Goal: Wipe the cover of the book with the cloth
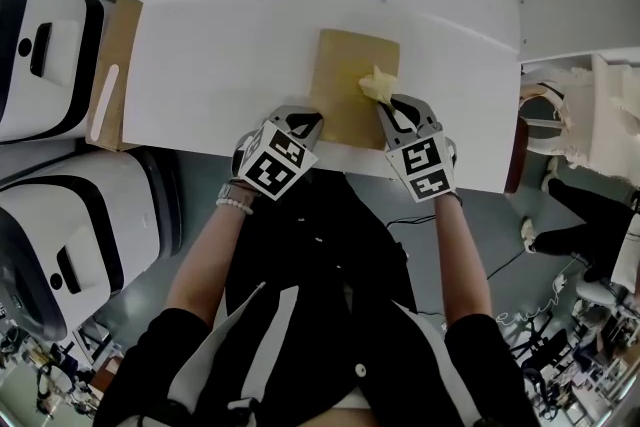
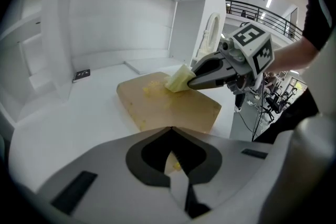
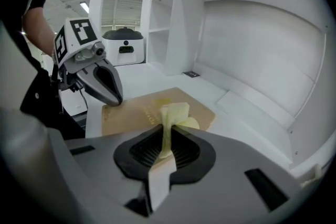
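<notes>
On a white table point(image 1: 200, 65), close to its near edge, a tan book point(image 1: 352, 85) lies flat with its cover up. A small yellow cloth point(image 1: 378, 85) sits bunched on the right half of the cover, touching it.

The right gripper point(image 1: 400, 120) reaches in from the near side, and its jaws are clamped on the cloth. In the right gripper view, a thin fold of cloth point(image 3: 173, 113) runs up between the closed jaws and fans out past the tips onto the book point(image 3: 136, 110).

The left gripper point(image 1: 300, 125) is at the book's near left corner. In its own view the jaws are together, tips meeting just over the book's near edge point(image 2: 168, 105), with nothing clearly held between them. It looks placed to pin the book down, though contact can't be confirmed.

Wiping seems to be under way, with much of the cover yet to be reached.

Several things could go wrong:
- Only a narrow fold is pinched, so a firm drag across the cover might pull the cloth out of the jaws.
- If the cloth bunches to one side, the hard jaw tips could scrape the cover.
- The table looks smooth. If the left gripper presses too lightly, a stroke could slide or turn the book.
- A stroke toward the person could push the book over the near edge.
- A leftward sweep could knock the two grippers together.
</notes>
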`<state>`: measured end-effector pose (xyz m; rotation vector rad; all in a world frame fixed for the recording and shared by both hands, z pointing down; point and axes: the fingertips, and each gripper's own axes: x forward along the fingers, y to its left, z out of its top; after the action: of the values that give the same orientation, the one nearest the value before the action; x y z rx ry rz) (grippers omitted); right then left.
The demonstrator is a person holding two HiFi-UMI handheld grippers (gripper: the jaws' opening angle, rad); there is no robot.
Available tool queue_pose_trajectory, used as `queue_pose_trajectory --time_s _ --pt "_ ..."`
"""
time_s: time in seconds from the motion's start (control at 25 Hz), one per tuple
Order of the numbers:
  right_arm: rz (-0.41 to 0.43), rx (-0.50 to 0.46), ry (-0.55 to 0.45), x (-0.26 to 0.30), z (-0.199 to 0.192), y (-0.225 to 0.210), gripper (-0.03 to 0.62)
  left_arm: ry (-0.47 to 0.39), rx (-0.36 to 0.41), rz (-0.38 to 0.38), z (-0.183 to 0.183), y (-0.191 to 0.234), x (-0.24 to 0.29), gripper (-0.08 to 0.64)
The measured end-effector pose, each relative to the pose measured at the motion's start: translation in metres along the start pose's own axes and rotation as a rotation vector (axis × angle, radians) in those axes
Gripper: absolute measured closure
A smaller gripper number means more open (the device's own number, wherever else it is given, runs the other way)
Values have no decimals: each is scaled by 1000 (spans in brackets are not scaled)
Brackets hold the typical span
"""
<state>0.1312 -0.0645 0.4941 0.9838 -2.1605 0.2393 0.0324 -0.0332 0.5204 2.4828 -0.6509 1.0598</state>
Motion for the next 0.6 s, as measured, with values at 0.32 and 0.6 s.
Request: queue_pose_trajectory --time_s 0.32,0.6 --pt "54 74 8 -18 -18 47 554 -3 1 -12 1 0 0 558" --pt "119 95 8 -29 -19 85 552 4 10 -13 1 0 -1 558"
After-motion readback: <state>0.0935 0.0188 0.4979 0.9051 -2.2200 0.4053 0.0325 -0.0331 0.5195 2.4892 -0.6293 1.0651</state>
